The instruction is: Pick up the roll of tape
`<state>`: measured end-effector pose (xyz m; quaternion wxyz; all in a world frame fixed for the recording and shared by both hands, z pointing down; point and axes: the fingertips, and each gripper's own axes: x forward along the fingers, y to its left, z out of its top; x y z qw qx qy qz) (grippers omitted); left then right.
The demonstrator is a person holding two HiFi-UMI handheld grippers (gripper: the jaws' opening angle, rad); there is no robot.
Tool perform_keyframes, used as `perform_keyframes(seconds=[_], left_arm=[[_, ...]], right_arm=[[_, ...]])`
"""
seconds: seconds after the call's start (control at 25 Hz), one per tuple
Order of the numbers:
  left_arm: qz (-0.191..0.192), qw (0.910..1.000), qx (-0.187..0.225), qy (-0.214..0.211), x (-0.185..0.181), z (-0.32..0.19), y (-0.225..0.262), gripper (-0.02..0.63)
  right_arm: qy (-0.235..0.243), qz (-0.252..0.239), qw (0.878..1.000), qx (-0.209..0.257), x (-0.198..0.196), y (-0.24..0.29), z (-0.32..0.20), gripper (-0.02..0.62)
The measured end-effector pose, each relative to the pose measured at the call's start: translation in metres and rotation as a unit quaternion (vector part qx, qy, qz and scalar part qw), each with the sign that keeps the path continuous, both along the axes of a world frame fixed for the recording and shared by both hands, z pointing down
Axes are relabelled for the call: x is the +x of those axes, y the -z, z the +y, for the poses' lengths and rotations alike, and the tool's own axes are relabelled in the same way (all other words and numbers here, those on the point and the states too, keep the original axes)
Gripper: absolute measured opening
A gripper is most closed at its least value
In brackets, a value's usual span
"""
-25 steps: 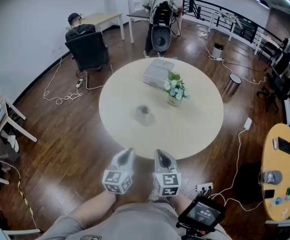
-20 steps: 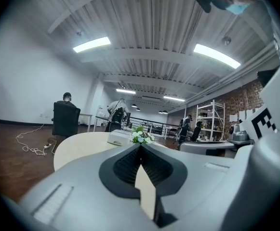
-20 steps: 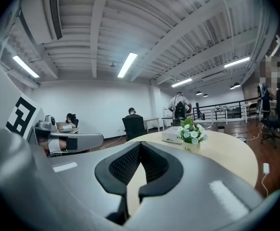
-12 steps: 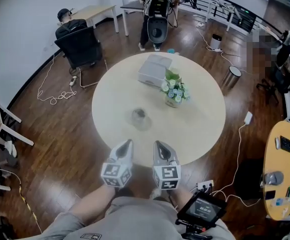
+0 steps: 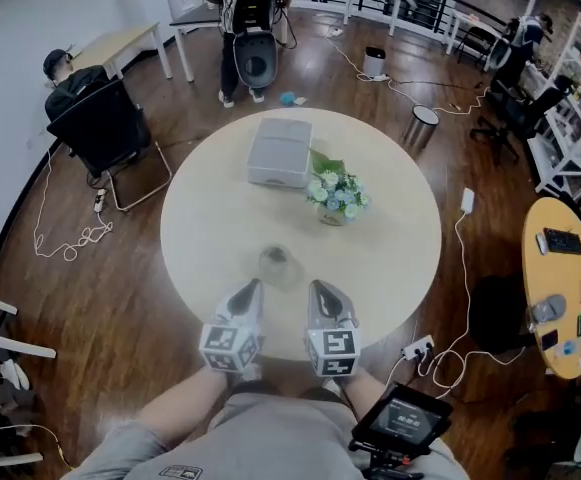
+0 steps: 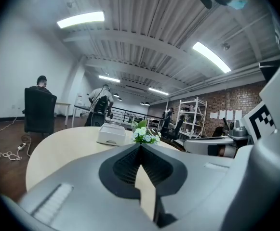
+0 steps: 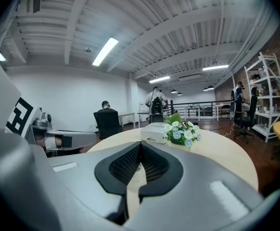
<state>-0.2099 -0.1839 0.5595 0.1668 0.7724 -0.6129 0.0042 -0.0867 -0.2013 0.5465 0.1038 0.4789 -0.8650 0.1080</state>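
- While both tools hover at the near edge of the round table, the left gripper has its jaws pressed together with nothing between them.
- Just beside it, the right gripper is likewise closed and empty.
- Clear roll of tape lies flat on the tabletop just ahead of the two tips, between them and slightly nearer the left one; neither touches it.
- Farther ahead: flower pot off the right gripper's line, grey box beyond the roll.
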Motion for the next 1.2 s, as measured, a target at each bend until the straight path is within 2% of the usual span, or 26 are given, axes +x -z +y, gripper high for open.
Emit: perform_keyframes(seconds=[0.2,0.32,0.44,0.68,0.88,1.04,1.2], left_arm=[[0.008,0.9987,-0.015,-0.049,-0.028,-0.025,-0.006,0.002],[0.013,0.9972,-0.011,-0.073,-0.035,-0.037,-0.004,0.002],[0.011,0.9959,-0.016,-0.088,-0.037,-0.045,-0.009,0.002],[0.005,0.9946,-0.029,-0.100,-0.030,-0.060,-0.018,0.002],[-0.011,0.9941,-0.037,-0.101,-0.029,-0.067,-0.029,0.002],[-0.046,0.9908,-0.054,-0.115,-0.027,-0.069,-0.048,0.002],[-0.093,0.9820,-0.083,-0.142,-0.017,-0.071,-0.073,0.002]], right_arm=[[-0.068,0.020,0.997,-0.019,-0.013,-0.014,-0.017,0.012],[-0.108,0.035,0.993,-0.034,-0.010,-0.024,-0.022,0.012],[-0.129,0.045,0.990,-0.038,-0.007,-0.028,-0.024,0.012],[-0.140,0.051,0.988,-0.043,-0.001,-0.030,-0.032,0.012],[-0.131,0.056,0.989,-0.044,0.001,-0.035,-0.040,0.012],[-0.123,0.062,0.988,-0.062,0.001,-0.053,-0.045,0.012],[-0.117,0.067,0.987,-0.091,0.002,-0.076,-0.052,0.012]])
